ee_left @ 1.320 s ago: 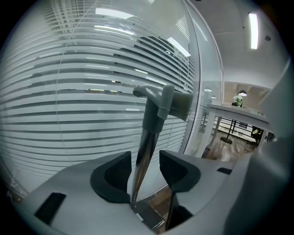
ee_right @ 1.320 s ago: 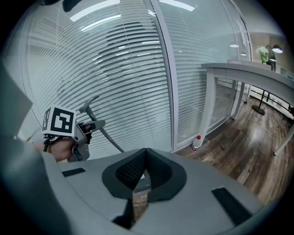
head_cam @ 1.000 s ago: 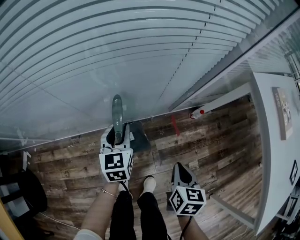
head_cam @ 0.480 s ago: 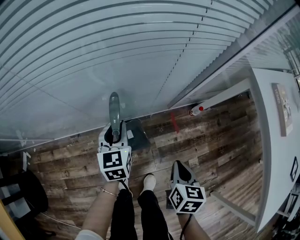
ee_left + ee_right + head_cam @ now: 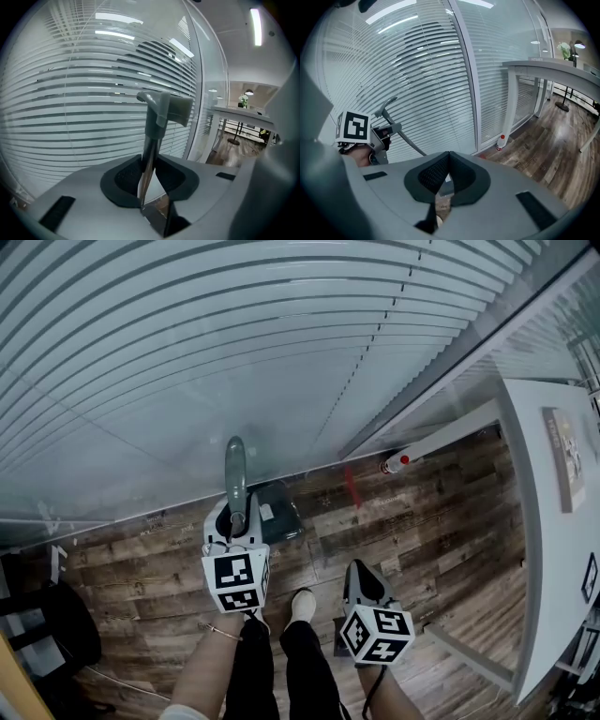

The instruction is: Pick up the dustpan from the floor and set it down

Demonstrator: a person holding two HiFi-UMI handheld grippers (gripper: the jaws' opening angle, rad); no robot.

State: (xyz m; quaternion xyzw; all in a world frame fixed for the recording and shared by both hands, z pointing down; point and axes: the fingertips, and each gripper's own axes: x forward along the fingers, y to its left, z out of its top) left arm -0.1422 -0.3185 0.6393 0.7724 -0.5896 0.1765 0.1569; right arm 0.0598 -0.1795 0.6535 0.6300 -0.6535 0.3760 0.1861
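**Left gripper** [image 5: 234,521]: your jaws have just been closing. The left gripper view shows their pads set on either side of the dustpan [image 5: 277,512] handle [image 5: 150,145], on the shiny shaft. The grey plastic grip [image 5: 166,108] stands beyond the jaw tips.

**Right gripper** [image 5: 362,582]: jaws together, nothing between them, well apart from the dustpan.

**Location:** the pan sits on the wooden floor [image 5: 422,521], just beyond and to the right of the left jaws. It is close against the glass wall with blinds [image 5: 281,352].

**Risks, as judged from here:**
- The shaft looks smooth and round. A light pinch could let it twist or slide between the pads once the pan leaves the floor.
- The pan hangs to one side of the handle — that off-centre weight would likely swing the handle as you lift.
- The glass stands just beyond the jaw tips, so tilting forward may knock the handle's top end against it.
- A hard set-down could jolt the shaft out of line in the jaws.

**Condition of the item:** a long-handled dustpan with a dark, boxy pan that carries a small pale patch. The shaft looks metallic and ends in an angled grey-green grip. It appears rigid, light and undamaged — fine detail cannot be made out.
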